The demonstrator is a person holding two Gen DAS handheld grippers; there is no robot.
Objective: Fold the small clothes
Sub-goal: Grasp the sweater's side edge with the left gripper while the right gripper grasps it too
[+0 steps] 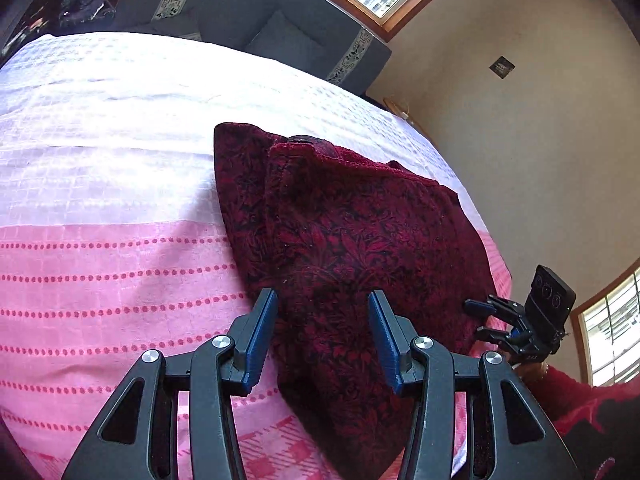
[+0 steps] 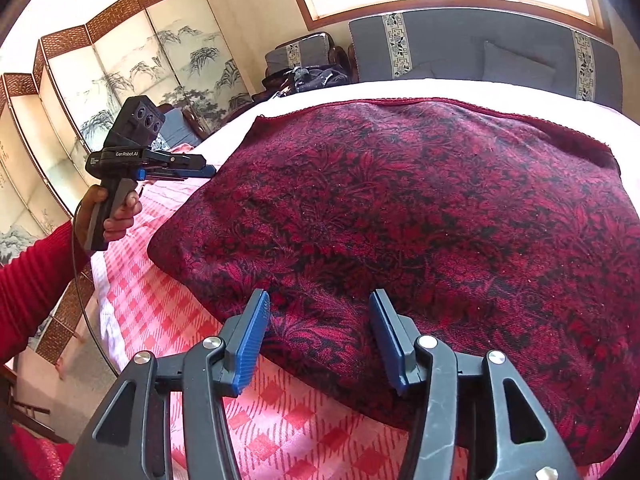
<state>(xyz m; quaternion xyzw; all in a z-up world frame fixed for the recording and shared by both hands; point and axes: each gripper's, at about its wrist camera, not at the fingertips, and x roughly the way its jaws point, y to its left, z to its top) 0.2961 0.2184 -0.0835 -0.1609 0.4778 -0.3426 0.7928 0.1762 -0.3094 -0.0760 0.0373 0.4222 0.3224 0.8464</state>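
A dark red garment with a black leaf pattern point(image 1: 352, 240) lies folded on a pink and white bed cover point(image 1: 112, 200). It fills most of the right wrist view point(image 2: 420, 220). My left gripper point(image 1: 322, 300) is open, its blue pads over the garment's near left edge. My right gripper point(image 2: 318, 298) is open just above the garment's near edge. The right gripper also shows in the left wrist view point(image 1: 478, 320) at the garment's right side. The left gripper shows in the right wrist view point(image 2: 208, 170) by the garment's left edge, held by a hand.
A grey sofa with patterned bands point(image 2: 480, 44) stands behind the bed under a window. A painted folding screen point(image 2: 100, 80) stands at the left. Dark clutter point(image 2: 308, 76) sits on a chair beyond the bed. The beige wall point(image 1: 520, 140) is to the right.
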